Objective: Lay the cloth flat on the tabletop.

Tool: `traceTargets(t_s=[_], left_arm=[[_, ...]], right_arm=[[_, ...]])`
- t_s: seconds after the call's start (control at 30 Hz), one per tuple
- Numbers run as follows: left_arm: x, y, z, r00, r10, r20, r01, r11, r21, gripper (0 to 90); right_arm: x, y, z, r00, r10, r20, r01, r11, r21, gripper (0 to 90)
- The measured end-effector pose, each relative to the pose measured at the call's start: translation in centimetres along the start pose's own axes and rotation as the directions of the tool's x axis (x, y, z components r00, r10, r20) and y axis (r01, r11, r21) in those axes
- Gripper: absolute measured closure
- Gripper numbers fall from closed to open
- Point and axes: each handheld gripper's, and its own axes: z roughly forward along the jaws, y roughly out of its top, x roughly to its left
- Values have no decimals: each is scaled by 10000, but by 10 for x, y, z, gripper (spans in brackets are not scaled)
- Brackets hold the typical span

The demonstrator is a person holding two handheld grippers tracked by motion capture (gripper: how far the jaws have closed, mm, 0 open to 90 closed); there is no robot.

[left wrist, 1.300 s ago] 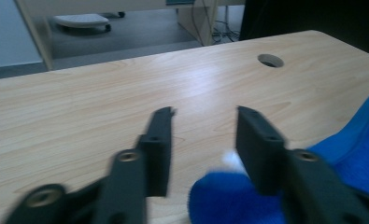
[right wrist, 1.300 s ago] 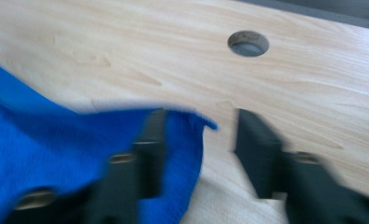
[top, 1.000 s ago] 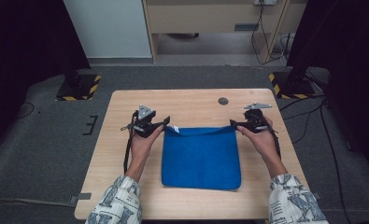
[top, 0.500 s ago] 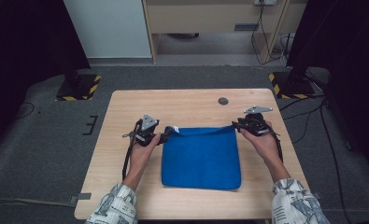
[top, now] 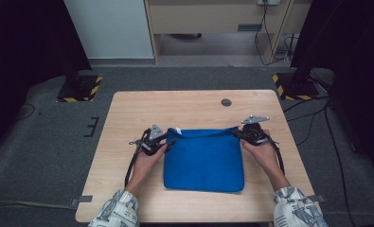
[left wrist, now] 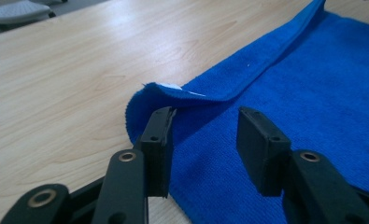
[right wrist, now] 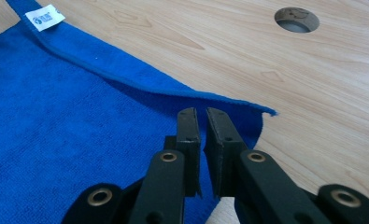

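Note:
A blue cloth (top: pixel 203 158) lies folded flat on the wooden table (top: pixel 175 109); a white label (right wrist: pixel 44 17) sits at its far left corner. My left gripper (top: pixel 170 140) is at that corner. Its jaws have just been closing and still stand apart around the raised cloth edge (left wrist: pixel 210 93), with the left pad (left wrist: pixel 159 140) against the fabric. My right gripper (top: pixel 236 135) is at the far right corner. Its jaws (right wrist: pixel 202 122) have just closed to a thin slit, pinching the lifted corner of the cloth (right wrist: pixel 56 107).
A round cable hole (top: pixel 226 102) lies in the tabletop beyond the right gripper, also seen close in the right gripper view (right wrist: pixel 296 19). Bare wood surrounds the cloth. Dark stands with striped bases (top: pixel 78 90) flank the table on the floor.
Both hands have sunk onto the cloth's far corners. The right jaws have gone from wide apart to nearly together. The left jaws have narrowed around the far left corner.

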Motion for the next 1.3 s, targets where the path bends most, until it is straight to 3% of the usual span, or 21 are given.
traceTargets(t_s=[0.17, 0.3, 0.33, 0.53, 0.8, 0.93, 1.03, 1.3], left_arm=[[2, 1, 11, 10000, 99, 4, -100, 9997, 217, 553], [4, 3, 16, 10000, -16, -52, 17, 9998, 214, 615], [5, 4, 17, 10000, -49, -34, 50, 9997, 225, 670], [8, 10, 28, 9999, -115, 1, 115, 9996, 255, 750], [16, 21, 45, 9977, -463, -486, 464, 9989, 6, 723], [22, 25, 50, 9922, -608, -1084, 612, 9981, 0, 714], [29, 26, 52, 9884, -847, -1260, 844, 9964, -77, 687], [31, 31, 34, 9846, -1049, -1400, 1012, 9943, -335, 542]], right_arm=[[5, 2, 3, 9997, -134, -193, 132, 9999, -61, 876], [9, 1, 8, 9993, -177, -328, 179, 9998, 59, 887], [11, 0, 11, 9991, -194, -382, 201, 9997, 170, 888], [16, -1, 14, 9986, -274, -461, 287, 9992, 276, 888], [20, -4, 16, 9970, -423, -647, 451, 9981, 429, 877], [21, -9, 18, 9966, -420, -714, 460, 9974, 558, 863], [21, -12, 19, 9964, -469, -700, 512, 9969, 599, 834], [31, -8, 17, 9954, -341, -893, 375, 9986, 376, 695]])
